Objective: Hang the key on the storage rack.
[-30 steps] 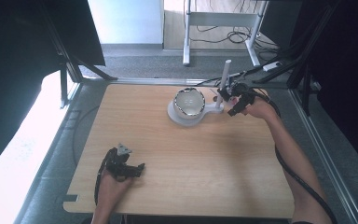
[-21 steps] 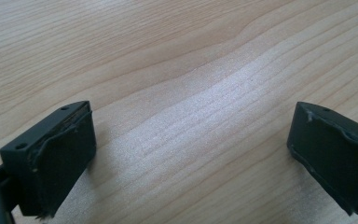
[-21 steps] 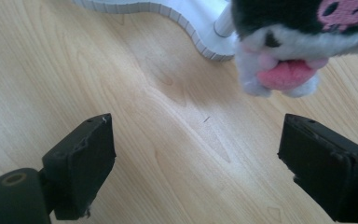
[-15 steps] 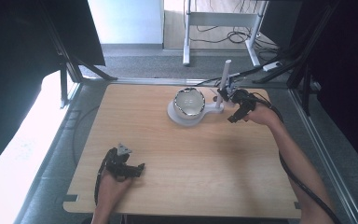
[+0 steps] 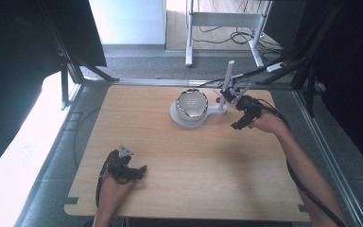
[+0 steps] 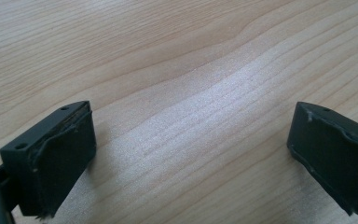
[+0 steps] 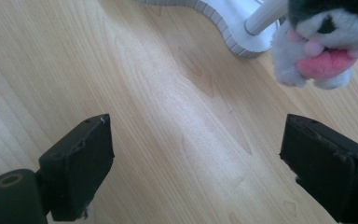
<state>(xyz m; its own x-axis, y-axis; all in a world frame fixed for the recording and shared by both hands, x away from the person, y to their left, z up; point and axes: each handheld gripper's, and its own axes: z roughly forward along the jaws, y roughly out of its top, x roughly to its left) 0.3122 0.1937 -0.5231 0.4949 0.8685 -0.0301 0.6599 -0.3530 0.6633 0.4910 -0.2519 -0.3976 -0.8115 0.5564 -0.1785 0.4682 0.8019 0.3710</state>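
Right tongs (image 7: 196, 154) just widened, gripping nothing (plush toy (image 7: 324, 42) nearby); left tongs (image 6: 191, 154) apart, holding nothing.

We saw a light wooden table (image 5: 189, 189) standing on a grey floor (image 5: 137, 66). Dark curtains (image 5: 23, 47) hung on both sides. Bright light came in from the left. Behind the table stood a white desk frame (image 5: 222, 21), with black cables (image 5: 238, 37) lying under it.

Black-and-white plush toy (image 7: 326, 42) with pink patch, white stand (image 5: 212, 112), pale wood-grain table (image 5: 179, 189)
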